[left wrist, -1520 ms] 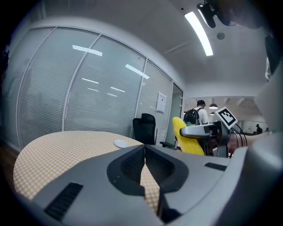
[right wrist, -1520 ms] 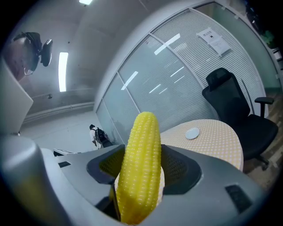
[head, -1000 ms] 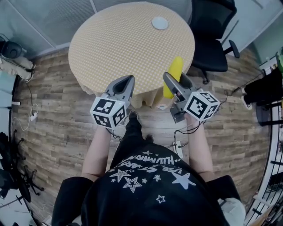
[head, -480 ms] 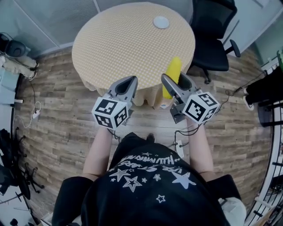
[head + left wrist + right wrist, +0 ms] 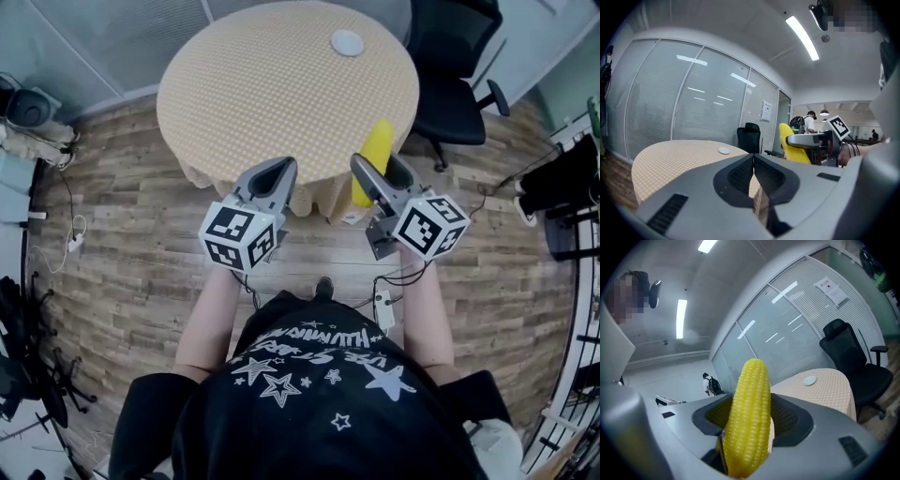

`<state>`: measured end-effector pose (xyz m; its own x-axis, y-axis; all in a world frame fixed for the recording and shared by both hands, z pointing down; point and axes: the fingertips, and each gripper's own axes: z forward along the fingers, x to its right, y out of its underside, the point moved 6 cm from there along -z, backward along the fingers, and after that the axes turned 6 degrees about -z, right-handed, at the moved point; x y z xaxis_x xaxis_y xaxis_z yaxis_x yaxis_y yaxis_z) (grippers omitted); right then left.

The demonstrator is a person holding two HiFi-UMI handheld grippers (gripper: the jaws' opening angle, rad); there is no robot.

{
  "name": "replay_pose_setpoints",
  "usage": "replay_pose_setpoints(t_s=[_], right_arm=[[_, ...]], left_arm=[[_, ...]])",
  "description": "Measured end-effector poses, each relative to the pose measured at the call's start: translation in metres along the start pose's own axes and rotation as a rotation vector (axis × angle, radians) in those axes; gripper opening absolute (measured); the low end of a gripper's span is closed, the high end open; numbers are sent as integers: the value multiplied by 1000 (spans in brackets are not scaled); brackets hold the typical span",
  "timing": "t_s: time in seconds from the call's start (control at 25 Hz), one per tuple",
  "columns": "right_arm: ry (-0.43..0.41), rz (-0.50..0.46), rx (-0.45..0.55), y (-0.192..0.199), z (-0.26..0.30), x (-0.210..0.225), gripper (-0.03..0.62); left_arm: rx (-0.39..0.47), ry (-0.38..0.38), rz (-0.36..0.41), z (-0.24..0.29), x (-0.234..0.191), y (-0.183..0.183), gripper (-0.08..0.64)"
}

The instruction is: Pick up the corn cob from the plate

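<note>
Little had shifted in the last second: the corn cob (image 5: 377,150) sat at the same slant in my right hand-held gripper (image 5: 377,174), and both of my hand-held grippers had only crept a touch forward and to the right.

The cob (image 5: 750,413) was off the plate, clamped between my right jaws by its thicker lower half, its tapered tip standing well clear above them. I judged it to be light and stiff, probably a moulded model going by its even gloss. The rows of kernels gave the pads some bite, but the round, tapering body could pivot or slide if taken near the tip. The thick lower half looked the right place to take hold, with the jaws across its width.

My left hand-held gripper (image 5: 277,172) hung beside it with its jaws together on nothing.

From the head view both were at the near edge of the round checked surface (image 5: 272,84). The small plate (image 5: 347,42) lay bare at the far side, well apart from the cob. A black office chair (image 5: 459,84) stood beyond the surface on the right.
</note>
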<state>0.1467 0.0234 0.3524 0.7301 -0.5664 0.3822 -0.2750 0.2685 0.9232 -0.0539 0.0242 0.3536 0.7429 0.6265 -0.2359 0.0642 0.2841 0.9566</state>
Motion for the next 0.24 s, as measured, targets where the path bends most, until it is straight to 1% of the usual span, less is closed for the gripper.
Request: replay_pose_setpoints(t_s=[0.24], right_arm=[[21,-4,0,9,-2,-26,253]], left_arm=[[4,17,3,-26,-6,0,8]])
